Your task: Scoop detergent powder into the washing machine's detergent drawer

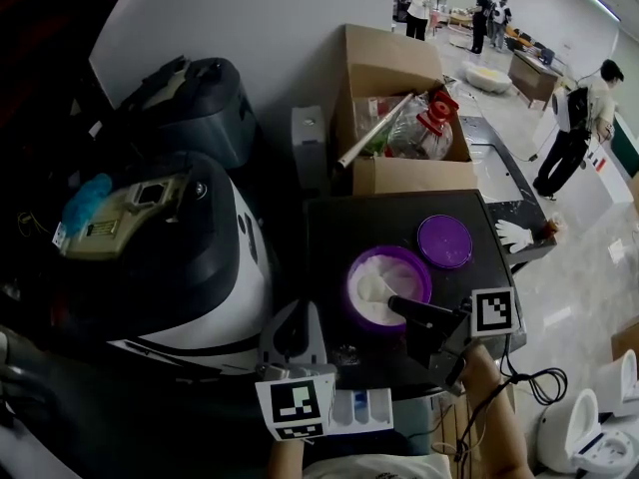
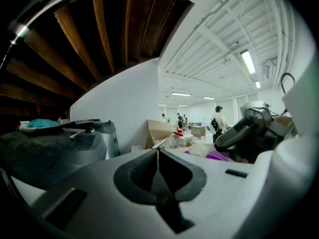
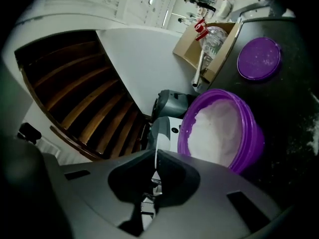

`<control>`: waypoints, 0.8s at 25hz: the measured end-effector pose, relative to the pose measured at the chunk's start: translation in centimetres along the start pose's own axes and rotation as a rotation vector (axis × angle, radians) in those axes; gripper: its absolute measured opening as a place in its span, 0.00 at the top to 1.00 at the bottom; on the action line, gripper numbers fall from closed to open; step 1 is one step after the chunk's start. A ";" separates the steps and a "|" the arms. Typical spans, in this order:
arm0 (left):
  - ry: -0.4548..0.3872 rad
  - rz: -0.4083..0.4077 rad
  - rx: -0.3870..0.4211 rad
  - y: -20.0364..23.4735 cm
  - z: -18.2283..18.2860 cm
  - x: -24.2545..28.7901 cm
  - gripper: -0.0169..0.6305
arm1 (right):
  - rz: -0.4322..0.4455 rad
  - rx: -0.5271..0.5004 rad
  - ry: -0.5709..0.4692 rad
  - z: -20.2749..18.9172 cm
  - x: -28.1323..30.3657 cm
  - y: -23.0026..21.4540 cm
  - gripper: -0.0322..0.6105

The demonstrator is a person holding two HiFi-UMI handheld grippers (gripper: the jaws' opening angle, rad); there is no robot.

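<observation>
The right tool [image 1: 401,307] grips the thin handle of a scoop [image 1: 373,287] lying in the powder [image 1: 397,277] of the purple tub [image 1: 420,270], mid-frame on the dark tabletop [image 1: 334,230]. The left tool [image 1: 292,339], its jaws together on nothing, is lower left of the tub, just above the detergent drawer [image 1: 364,410].

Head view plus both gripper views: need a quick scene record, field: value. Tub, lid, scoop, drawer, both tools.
tub: purple tub, open, on the dark top
contents: white powder
lid: purple lid, off, lying flat beside the tub
scoop: white scoop, over the powder
right: right tool, shut on a thin white piece, apparently the scoop's handle
left: left tool, shut, nothing between the jaws
drawer: detergent drawer, pulled out, beside the left tool's marker cube
</observation>
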State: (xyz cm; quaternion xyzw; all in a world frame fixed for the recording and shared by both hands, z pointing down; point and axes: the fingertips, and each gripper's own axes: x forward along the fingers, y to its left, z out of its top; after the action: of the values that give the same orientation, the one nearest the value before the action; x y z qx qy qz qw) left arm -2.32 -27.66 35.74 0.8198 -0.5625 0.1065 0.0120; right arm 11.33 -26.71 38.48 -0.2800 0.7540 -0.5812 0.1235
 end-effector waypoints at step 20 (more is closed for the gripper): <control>0.024 0.140 0.003 2.0 -1.2 -4.8 0.95 | 0.302 0.173 0.130 -7.3 1.6 4.0 0.92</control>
State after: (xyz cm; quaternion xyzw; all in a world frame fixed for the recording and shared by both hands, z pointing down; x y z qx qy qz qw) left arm -6.01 -23.83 35.77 0.7773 -0.6179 0.1176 0.0101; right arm 5.12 -21.03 37.06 -0.1140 0.7411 -0.6356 0.1838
